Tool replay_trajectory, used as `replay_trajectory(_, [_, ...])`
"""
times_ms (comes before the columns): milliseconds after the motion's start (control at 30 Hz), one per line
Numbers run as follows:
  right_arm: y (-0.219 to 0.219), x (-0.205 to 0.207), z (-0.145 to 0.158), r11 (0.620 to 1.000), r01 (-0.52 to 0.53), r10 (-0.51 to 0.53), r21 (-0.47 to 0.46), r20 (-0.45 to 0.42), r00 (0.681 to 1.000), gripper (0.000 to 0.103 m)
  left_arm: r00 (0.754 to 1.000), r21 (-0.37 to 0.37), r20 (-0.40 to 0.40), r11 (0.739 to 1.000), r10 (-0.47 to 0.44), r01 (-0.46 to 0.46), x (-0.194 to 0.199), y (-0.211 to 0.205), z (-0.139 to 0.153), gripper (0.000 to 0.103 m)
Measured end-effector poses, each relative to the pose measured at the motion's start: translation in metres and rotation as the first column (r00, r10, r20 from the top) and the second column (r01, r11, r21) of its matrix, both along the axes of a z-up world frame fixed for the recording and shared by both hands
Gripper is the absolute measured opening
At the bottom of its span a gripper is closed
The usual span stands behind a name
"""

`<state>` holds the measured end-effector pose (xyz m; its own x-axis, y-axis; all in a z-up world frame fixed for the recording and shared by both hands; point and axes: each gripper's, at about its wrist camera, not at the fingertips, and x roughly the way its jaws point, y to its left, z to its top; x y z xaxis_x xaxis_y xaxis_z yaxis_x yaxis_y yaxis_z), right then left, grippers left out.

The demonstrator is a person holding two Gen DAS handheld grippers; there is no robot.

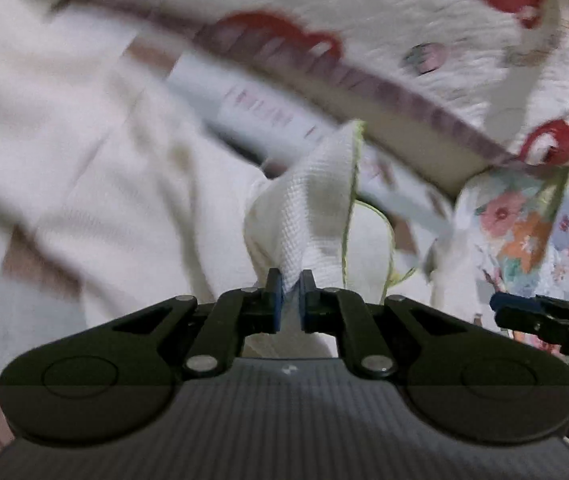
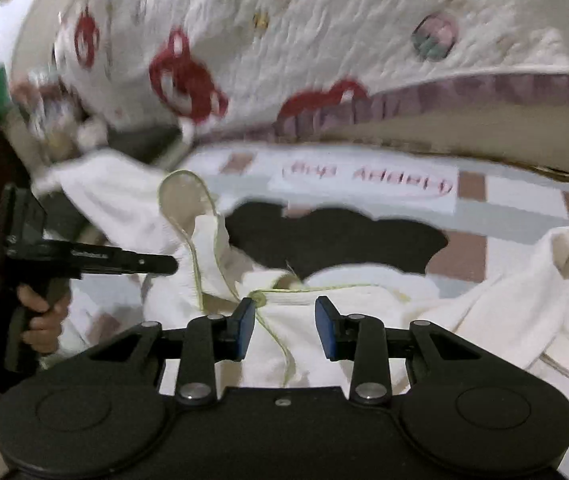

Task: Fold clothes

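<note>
Fold barely begun: white garment [image 2: 324, 320] seen crumpled, lower centre. Left gripper [image 1: 292, 284] jaws clamped on cloth; right gripper [image 2: 284, 316] jaws held apart, nothing gripped.

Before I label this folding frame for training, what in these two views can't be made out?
- White garment: its type and full outline, bunched in both views and cut off by the left gripper body.
- Pink lettering on the mat: motion-blurred in the right wrist view.
- Clutter at upper left, right wrist view: blurred.
</note>
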<state>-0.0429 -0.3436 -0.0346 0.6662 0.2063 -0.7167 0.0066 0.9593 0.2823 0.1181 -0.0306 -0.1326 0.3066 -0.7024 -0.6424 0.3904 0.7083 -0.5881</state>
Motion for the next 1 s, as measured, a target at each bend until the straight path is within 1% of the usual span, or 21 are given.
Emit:
replay_trajectory(33, [0.004,0.012,-0.007,0.999,0.037,-0.037,-0.001,-0.049,0.998,0.039,0.999,0.001,-0.034,1.000,0.011,-0.011,0.000,0.004,-0.008,0.008])
replay_trajectory(67, [0.007,0.025,-0.014,0.997,0.078,-0.078,-0.003,-0.098,0.992,0.039,0.999,-0.004,-0.039,1.000,0.014,-0.014,-0.001,0.005,-0.010,0.008])
replay_trajectory(100, [0.011,0.034,-0.019,0.994,0.106,-0.104,0.009,-0.122,0.987,0.039,0.999,-0.010,-0.043,1.000,0.016,-0.017,-0.002,0.007,-0.012,0.008])
replay_trajectory(167, [0.020,0.043,-0.022,0.996,0.076,-0.071,0.036,-0.124,0.990,0.039,0.998,-0.022,-0.051,0.999,0.022,-0.023,-0.004,0.010,-0.015,0.008])
replay_trajectory(200, [0.024,0.047,-0.025,0.999,0.048,-0.044,0.020,-0.134,0.990,0.040,0.999,-0.030,-0.046,0.999,0.022,-0.024,-0.004,0.011,-0.013,0.008])
replay_trajectory(233, [0.027,0.050,-0.030,1.000,0.024,-0.023,0.002,-0.164,0.986,0.040,0.999,-0.039,-0.037,0.999,0.026,-0.027,-0.003,0.013,-0.011,0.008])
replay_trajectory(267, [0.031,0.053,-0.036,1.000,0.000,-0.003,-0.016,-0.195,0.981,0.041,0.998,-0.049,-0.024,0.998,0.050,-0.051,-0.003,0.018,-0.006,0.008])
replay_trajectory(300, [0.033,0.055,-0.043,0.999,-0.007,-0.002,-0.035,-0.242,0.970,0.041,0.995,-0.067,-0.010,0.993,0.101,-0.101,-0.002,0.028,-0.002,0.007])
replay_trajectory(333, [0.037,0.055,-0.048,0.995,-0.012,-0.018,-0.100,-0.292,0.956,0.041,0.989,-0.087,0.003,0.985,0.151,-0.150,-0.002,0.037,0.002,0.007])
replay_trajectory(367, [0.041,0.055,-0.054,0.986,-0.020,-0.038,-0.168,-0.340,0.940,0.041,0.985,-0.114,0.009,0.979,0.172,-0.170,0.000,0.046,0.005,0.007])
replay_trajectory(400, [0.046,0.051,-0.055,0.970,-0.031,-0.059,-0.240,-0.358,0.932,0.042,0.985,-0.125,0.011,0.978,0.171,-0.168,0.002,0.052,0.006,0.007])
replay_trajectory(433, [0.046,0.046,-0.053,0.965,-0.027,-0.071,-0.260,-0.361,0.930,0.043,0.987,-0.122,0.007,0.980,0.158,-0.156,0.002,0.056,0.005,0.007])
replay_trajectory(500, [0.046,0.035,-0.050,0.957,-0.016,-0.095,-0.291,-0.364,0.926,0.044,0.989,-0.109,-0.008,0.983,0.148,-0.148,0.000,0.056,0.002,0.007])
replay_trajectory(567, [0.041,0.023,-0.053,0.958,0.016,-0.136,-0.285,-0.405,0.904,0.044,0.992,-0.087,-0.010,0.988,0.124,-0.124,-0.001,0.050,0.001,0.007])
replay_trajectory(700, [0.029,-0.013,-0.047,0.933,0.144,-0.274,-0.329,-0.393,0.878,0.044,0.998,-0.035,0.015,0.997,0.066,-0.066,-0.007,0.041,0.004,0.008])
replay_trajectory(733, [0.021,-0.020,-0.048,0.933,0.161,-0.291,-0.321,-0.410,0.864,0.044,0.998,-0.022,0.022,0.998,0.053,-0.052,-0.008,0.039,0.006,0.008])
replay_trajectory(800, [0.017,-0.029,-0.056,0.942,0.130,-0.276,-0.308,-0.496,0.824,0.046,0.999,-0.029,-0.008,0.999,0.042,-0.042,-0.007,0.041,0.001,0.008])
replay_trajectory(833, [0.018,-0.029,-0.052,0.937,0.127,-0.281,-0.327,-0.487,0.827,0.046,0.999,-0.030,-0.019,0.999,0.041,-0.042,-0.006,0.040,-0.002,0.008])
replay_trajectory(900, [0.021,-0.027,-0.045,0.922,0.123,-0.294,-0.367,-0.459,0.838,0.046,0.999,-0.013,-0.015,0.999,0.038,-0.038,-0.006,0.039,-0.004,0.008])
replay_trajectory(1000, [0.022,-0.015,-0.026,0.928,0.162,-0.286,-0.334,-0.364,0.886,0.046,1.000,0.023,-0.004,1.000,-0.002,0.002,-0.008,0.034,-0.008,0.008])
